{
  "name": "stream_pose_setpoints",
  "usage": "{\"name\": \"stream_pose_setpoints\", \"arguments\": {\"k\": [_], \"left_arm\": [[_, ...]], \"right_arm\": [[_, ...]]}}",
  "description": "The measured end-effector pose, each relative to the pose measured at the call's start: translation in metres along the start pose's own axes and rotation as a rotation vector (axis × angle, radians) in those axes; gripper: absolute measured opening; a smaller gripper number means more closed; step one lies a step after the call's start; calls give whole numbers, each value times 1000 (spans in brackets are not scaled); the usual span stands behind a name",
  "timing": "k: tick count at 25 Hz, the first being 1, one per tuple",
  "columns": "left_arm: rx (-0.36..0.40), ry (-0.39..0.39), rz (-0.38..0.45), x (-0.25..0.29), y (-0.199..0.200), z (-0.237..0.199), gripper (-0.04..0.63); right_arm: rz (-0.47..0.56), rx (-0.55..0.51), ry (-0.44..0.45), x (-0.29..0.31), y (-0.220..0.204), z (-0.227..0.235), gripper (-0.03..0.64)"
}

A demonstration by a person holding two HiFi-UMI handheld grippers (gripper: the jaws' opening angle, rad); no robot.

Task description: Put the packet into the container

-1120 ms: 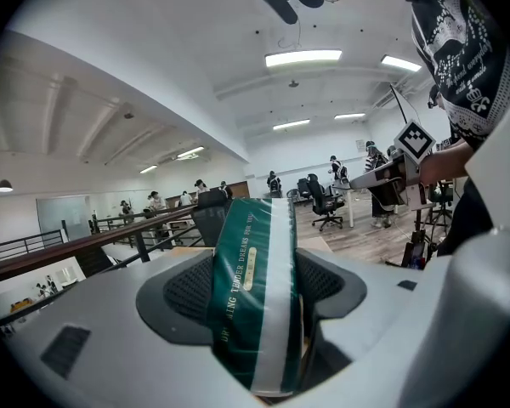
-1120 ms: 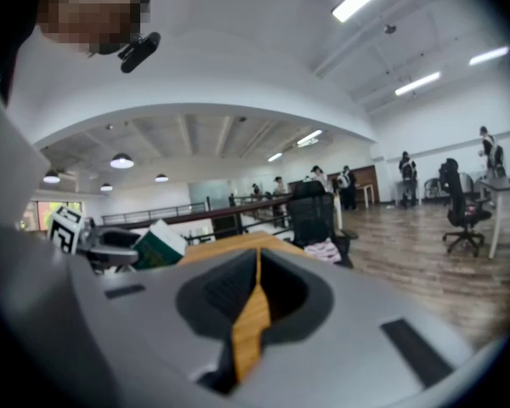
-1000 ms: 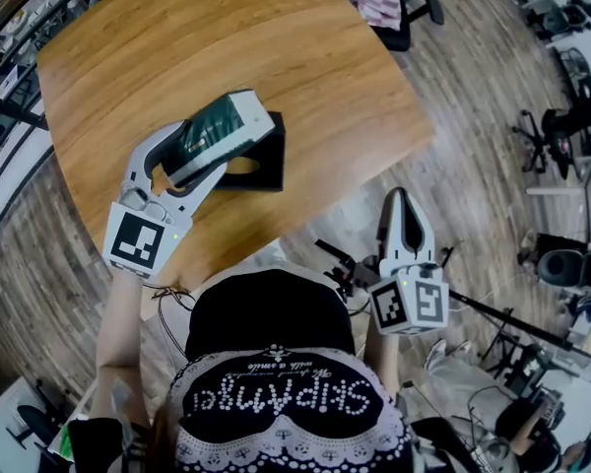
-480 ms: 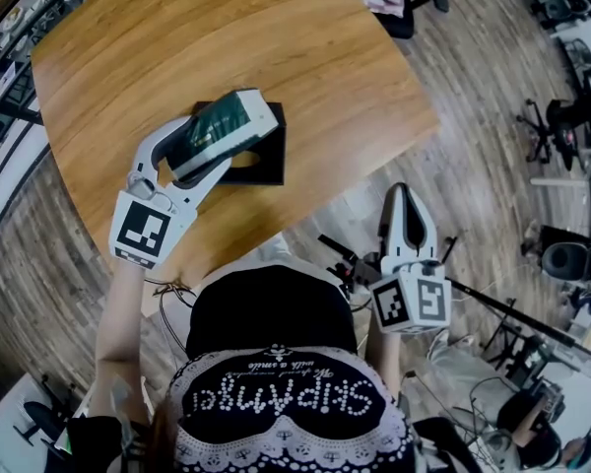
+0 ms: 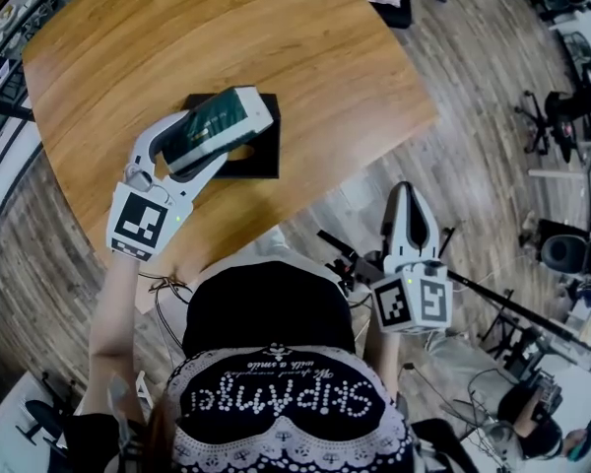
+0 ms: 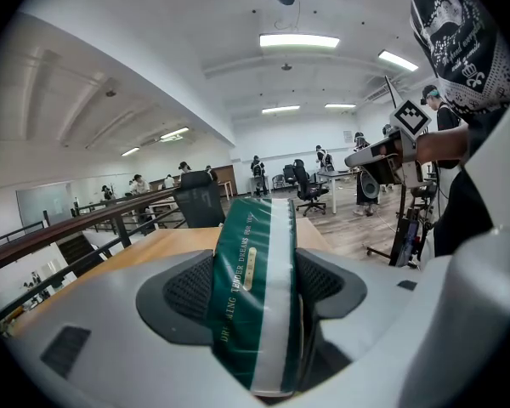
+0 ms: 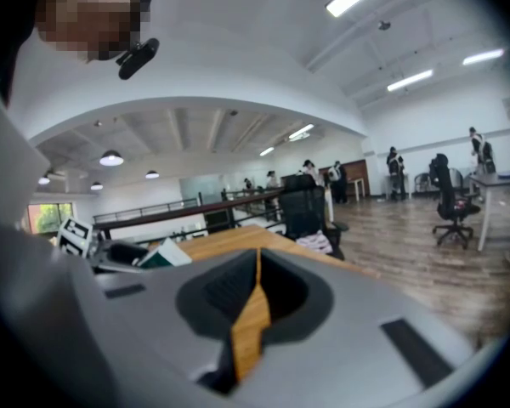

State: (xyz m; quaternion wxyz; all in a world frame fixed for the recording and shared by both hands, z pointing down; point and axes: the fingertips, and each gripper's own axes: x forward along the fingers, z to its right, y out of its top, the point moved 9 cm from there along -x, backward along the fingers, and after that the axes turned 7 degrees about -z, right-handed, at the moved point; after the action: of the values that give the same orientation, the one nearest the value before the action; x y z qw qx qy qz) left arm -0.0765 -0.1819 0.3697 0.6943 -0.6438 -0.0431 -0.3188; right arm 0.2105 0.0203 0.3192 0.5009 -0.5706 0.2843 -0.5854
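Head view puts the left gripper (image 5: 238, 131) over the wooden table (image 5: 315, 47), left of centre in the frame, clamped on a green and white packet (image 5: 215, 123). The black container (image 5: 263, 158) lies directly under that packet, with its dark edges showing past the packet at the lower right and upper left. The drop point therefore appears to be straight below the jaws and not off to either side. The packet's long axis runs from the lower left toward the upper right of the frame, in line with the jaws, and its white end sticks out beyond the fingertips. Whether the packet already touches the container or hangs just above it cannot be told from this angle. Left gripper view shows the two ribbed pads pressed against the packet's broad faces, the jaws set only as far apart as the packet is thick, and the container is out of that frame. The right gripper (image 5: 409, 191) sits at the lower right of the head view, off the table over the plank floor and well apart from the container, so the left hand is clearly the nearer one. Right gripper view shows its jaws drawn together to a thin slit with nothing between them.
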Motion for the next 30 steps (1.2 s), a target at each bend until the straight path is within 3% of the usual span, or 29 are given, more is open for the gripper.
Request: {"name": "stream_pose_setpoints", "arguments": {"k": [30], "left_arm": [[69,-123,-135,29,-34,14,328]], "right_arm": [[-11,29,-62,-11,-12,6,35]]}}
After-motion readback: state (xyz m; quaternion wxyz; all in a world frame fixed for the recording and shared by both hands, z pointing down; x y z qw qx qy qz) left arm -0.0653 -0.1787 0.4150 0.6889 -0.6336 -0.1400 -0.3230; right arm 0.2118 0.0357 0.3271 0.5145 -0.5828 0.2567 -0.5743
